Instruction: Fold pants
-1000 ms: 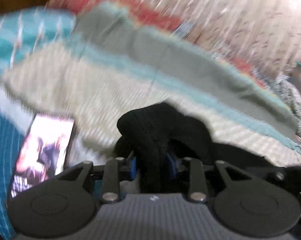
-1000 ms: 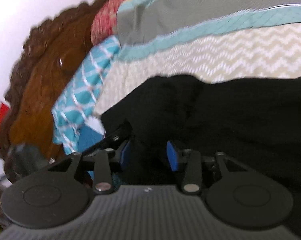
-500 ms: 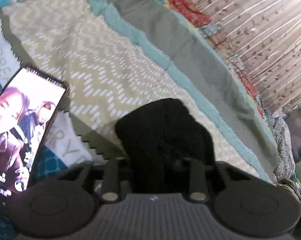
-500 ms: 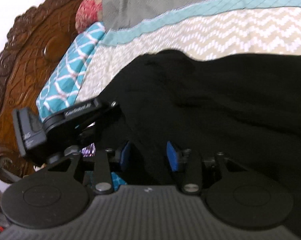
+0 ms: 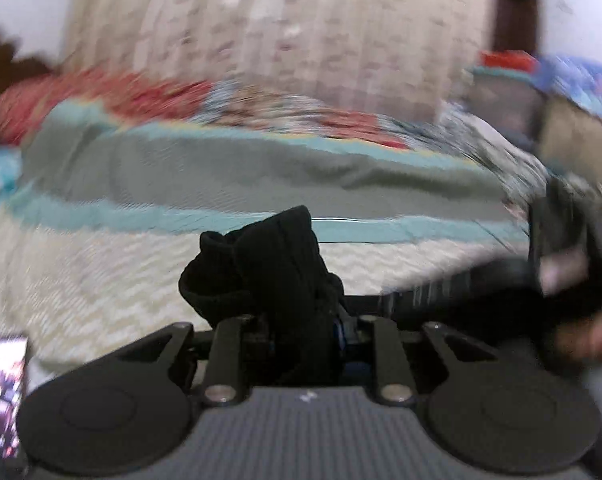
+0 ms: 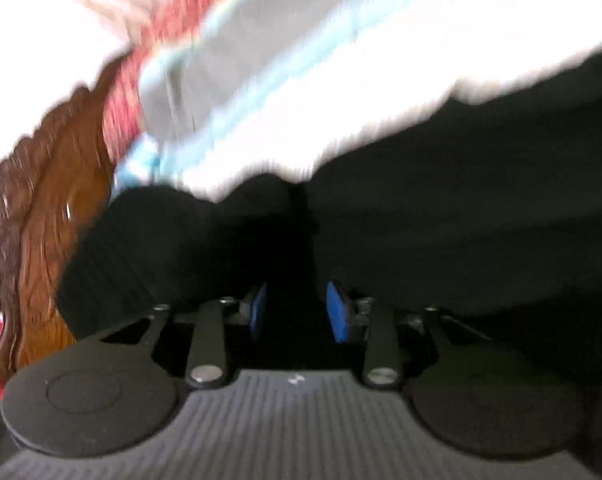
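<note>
The black pants point(image 5: 261, 268) bunch up between the jaws of my left gripper point(image 5: 301, 332), which is shut on the cloth and holds it above the bed. In the right wrist view the pants point(image 6: 441, 208) spread wide and dark across the right side. My right gripper point(image 6: 295, 312) is shut on a fold of them, its blue pads point(image 6: 337, 312) pressed against the cloth. The right gripper's body also shows blurred at the right edge of the left wrist view point(image 5: 561, 264). Both views are motion-blurred.
The bed carries a quilt point(image 5: 101, 280) with cream zigzag, teal and grey bands. A lit phone point(image 5: 1, 392) lies on it at lower left. A carved wooden headboard point(image 6: 41, 240) stands at left. A curtain point(image 5: 281, 40) hangs behind the bed.
Both grippers have lifted and swung with the pants still held. The left view has tilted up from the quilt toward the curtain. The phone has slid to the lower left corner.
</note>
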Action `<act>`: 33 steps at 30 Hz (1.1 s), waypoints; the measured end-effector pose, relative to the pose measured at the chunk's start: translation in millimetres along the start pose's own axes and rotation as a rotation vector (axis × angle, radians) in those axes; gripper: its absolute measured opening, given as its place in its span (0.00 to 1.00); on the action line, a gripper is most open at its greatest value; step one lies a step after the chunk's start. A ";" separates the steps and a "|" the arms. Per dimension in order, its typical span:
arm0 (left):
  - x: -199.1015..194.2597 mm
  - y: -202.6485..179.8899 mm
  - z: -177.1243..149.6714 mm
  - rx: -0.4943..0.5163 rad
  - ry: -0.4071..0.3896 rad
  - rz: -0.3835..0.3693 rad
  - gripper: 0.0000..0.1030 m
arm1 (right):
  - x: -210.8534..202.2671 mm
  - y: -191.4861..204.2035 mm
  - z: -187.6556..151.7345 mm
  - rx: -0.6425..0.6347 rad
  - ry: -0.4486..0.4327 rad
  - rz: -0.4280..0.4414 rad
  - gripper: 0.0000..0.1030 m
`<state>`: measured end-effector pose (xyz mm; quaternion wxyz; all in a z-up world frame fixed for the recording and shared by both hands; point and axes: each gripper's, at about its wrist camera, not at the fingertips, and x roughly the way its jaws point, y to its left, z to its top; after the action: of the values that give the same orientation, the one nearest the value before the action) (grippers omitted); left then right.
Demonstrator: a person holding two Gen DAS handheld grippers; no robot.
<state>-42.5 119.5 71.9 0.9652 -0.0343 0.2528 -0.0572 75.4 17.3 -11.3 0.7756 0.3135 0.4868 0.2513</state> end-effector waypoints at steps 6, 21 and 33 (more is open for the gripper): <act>27.5 -95.8 -24.9 0.271 0.095 -0.128 0.44 | -114.5 -28.1 1.2 -0.086 -0.289 -0.073 0.39; -49.4 -44.1 -26.9 0.164 0.084 -0.169 0.81 | -103.3 -40.1 -22.0 -0.189 -0.226 -0.123 0.81; 15.9 -43.1 -42.0 0.120 0.205 -0.163 0.45 | -84.9 -20.3 -3.3 -0.292 -0.200 -0.193 0.16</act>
<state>-53.4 73.2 31.7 0.9268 0.0093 0.3425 -0.1538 40.2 -54.6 23.6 0.8778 0.1730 0.3934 0.2113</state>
